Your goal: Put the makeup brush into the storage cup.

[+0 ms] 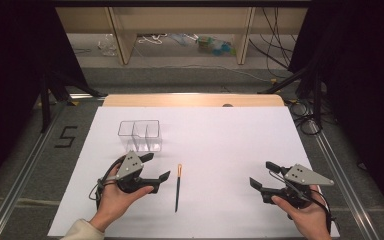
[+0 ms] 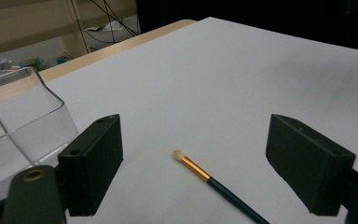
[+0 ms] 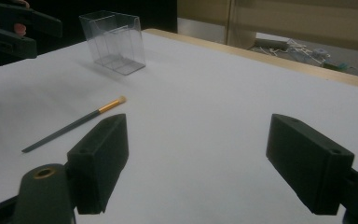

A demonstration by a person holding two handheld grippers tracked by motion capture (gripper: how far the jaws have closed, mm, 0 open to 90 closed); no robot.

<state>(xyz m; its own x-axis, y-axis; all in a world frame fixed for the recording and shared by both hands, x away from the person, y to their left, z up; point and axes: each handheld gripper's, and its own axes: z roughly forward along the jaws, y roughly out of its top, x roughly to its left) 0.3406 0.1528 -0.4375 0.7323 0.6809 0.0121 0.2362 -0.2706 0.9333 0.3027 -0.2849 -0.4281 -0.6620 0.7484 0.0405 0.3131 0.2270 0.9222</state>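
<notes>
A thin dark brush [image 1: 178,188] with a gold ferrule and pale tip lies on the white sheet, tip pointing away from me. A clear plastic box [image 1: 140,135] with two compartments stands upright beyond it, to the left. My left gripper [image 1: 156,166] is open just left of the brush; in the left gripper view the brush [image 2: 214,185] lies between the jaws and the clear box [image 2: 21,119] is at the left. My right gripper [image 1: 262,174] is open over bare sheet at the right; its view has the brush [image 3: 74,123] and box [image 3: 116,42] farther left.
The white sheet [image 1: 215,140] covers a wooden table whose far edge [image 1: 195,100] shows. Metal rails run along both sides. Shelving legs, cables and small items lie on the floor beyond. The left gripper [image 3: 9,25] appears in the right gripper view's top left corner.
</notes>
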